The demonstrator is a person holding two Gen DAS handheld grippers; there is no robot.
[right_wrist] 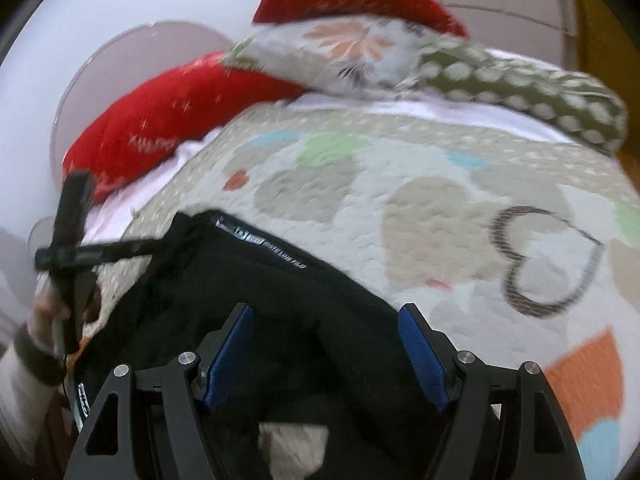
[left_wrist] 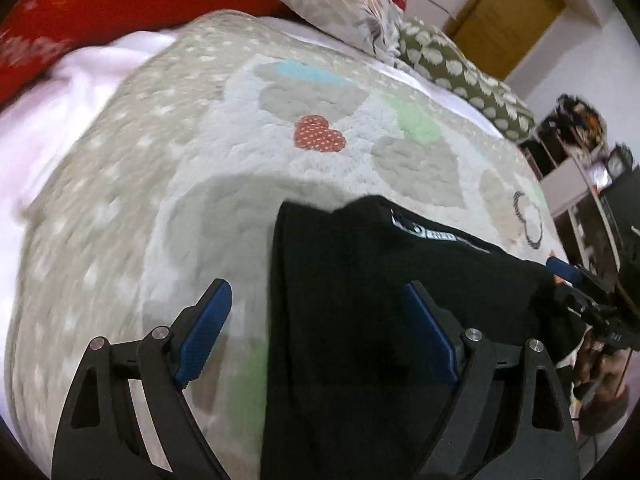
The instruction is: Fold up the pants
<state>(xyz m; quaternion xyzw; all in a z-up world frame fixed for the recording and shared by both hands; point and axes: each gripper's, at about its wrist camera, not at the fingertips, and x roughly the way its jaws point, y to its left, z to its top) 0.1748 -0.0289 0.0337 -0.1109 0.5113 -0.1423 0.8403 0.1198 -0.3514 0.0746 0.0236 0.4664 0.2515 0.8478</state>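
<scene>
Both tools gaping over black pants [left_wrist: 360, 320], wooden door [left_wrist: 508, 16] left view only

Bedspread: quilt [left_wrist: 224, 184] in pale patchwork with hearts, covering the bed.
Red heart patch [left_wrist: 319, 133]: dotted, mid-quilt.
Pillows: red cushion [right_wrist: 160, 120], floral pillow [right_wrist: 340, 52], green spotted pillow [right_wrist: 532, 92] along the head.
Door [left_wrist: 508, 12]: wooden, far corner.
Shelf unit [left_wrist: 576, 156]: cluttered, beside the bed.

The pants [left_wrist: 360, 300] lie on the quilt [left_wrist: 200, 160] at the near edge of the bed, with the left gripper [left_wrist: 316, 328] above their left border and the right gripper [right_wrist: 326, 344] over their right part. Pillows [right_wrist: 360, 52] lie along the far side, behind the quilt
</scene>
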